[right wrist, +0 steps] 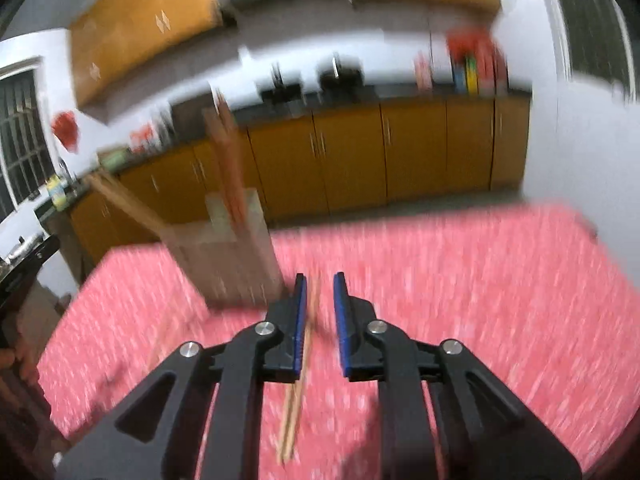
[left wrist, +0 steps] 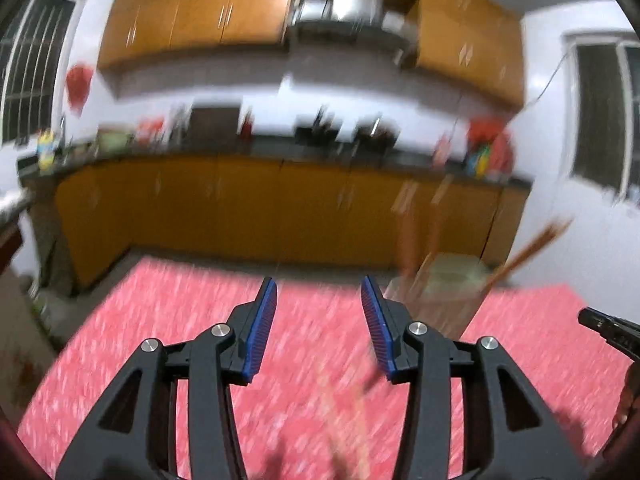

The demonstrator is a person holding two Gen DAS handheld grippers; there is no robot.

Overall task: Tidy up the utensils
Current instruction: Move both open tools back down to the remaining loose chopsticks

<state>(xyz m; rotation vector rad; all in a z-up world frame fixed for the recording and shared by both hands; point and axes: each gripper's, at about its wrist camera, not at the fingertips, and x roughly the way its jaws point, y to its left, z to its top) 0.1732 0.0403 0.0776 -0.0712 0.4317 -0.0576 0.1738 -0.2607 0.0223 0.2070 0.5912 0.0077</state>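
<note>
Two loose chopsticks (right wrist: pixel 298 384) under tongs (right wrist: pixel 320 280)

The worktop (left wrist: pixel 160 340) is covered by a red cloth with a fine white pattern, blurred in both views. A clear, square-sided holder (right wrist: pixel 236 256) stands upright on it toward the far edge, with several wooden chopsticks (right wrist: pixel 230 160) leaning out of its top. More loose chopsticks (right wrist: pixel 294 404) lie flat on the cloth on the near side of the holder, apart from it; in the right wrist view they run from the near edge toward the holder. In the left wrist view the holder (left wrist: pixel 436 300) stands right of centre.
</note>
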